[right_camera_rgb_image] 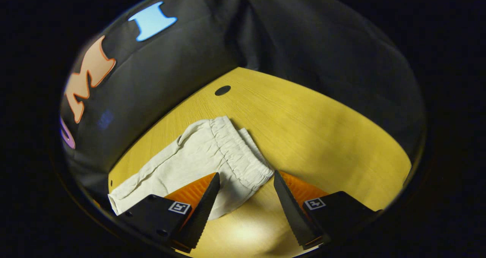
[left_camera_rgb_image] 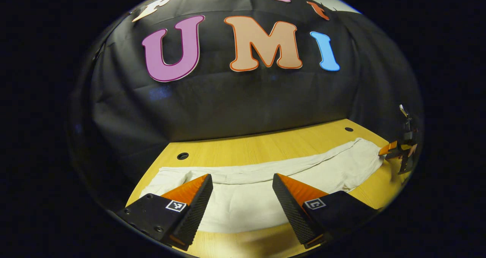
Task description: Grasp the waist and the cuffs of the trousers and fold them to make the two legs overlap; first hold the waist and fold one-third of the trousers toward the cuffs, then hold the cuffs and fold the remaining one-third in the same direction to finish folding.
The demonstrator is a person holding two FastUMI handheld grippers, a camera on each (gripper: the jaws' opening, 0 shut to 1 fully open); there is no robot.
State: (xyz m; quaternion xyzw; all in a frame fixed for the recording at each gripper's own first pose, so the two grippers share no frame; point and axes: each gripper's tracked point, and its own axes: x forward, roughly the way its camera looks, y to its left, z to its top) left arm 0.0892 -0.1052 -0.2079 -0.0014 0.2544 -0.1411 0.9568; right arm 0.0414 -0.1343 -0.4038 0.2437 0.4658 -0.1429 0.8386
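Cream-white trousers (left_camera_rgb_image: 265, 182) lie stretched left to right on the wooden table (left_camera_rgb_image: 243, 147). In the left gripper view, my left gripper (left_camera_rgb_image: 243, 199) is open over the leg end, its fingers (left_camera_rgb_image: 197, 201) either side of the cloth's near edge, with nothing pressed. The other gripper (left_camera_rgb_image: 398, 153) shows small at the far right, by the waist end. In the right gripper view, the gathered elastic waist (right_camera_rgb_image: 237, 153) of the trousers (right_camera_rgb_image: 190, 163) lies just ahead of my right gripper (right_camera_rgb_image: 246, 197), which is open with the waist's near corner between its fingertips.
The table has round cable holes (left_camera_rgb_image: 182, 155) (left_camera_rgb_image: 348, 129) (right_camera_rgb_image: 222, 90) near its back edge. Black cloth walls close off the back and sides. Bare tabletop (right_camera_rgb_image: 322, 136) stretches to the right of the waist.
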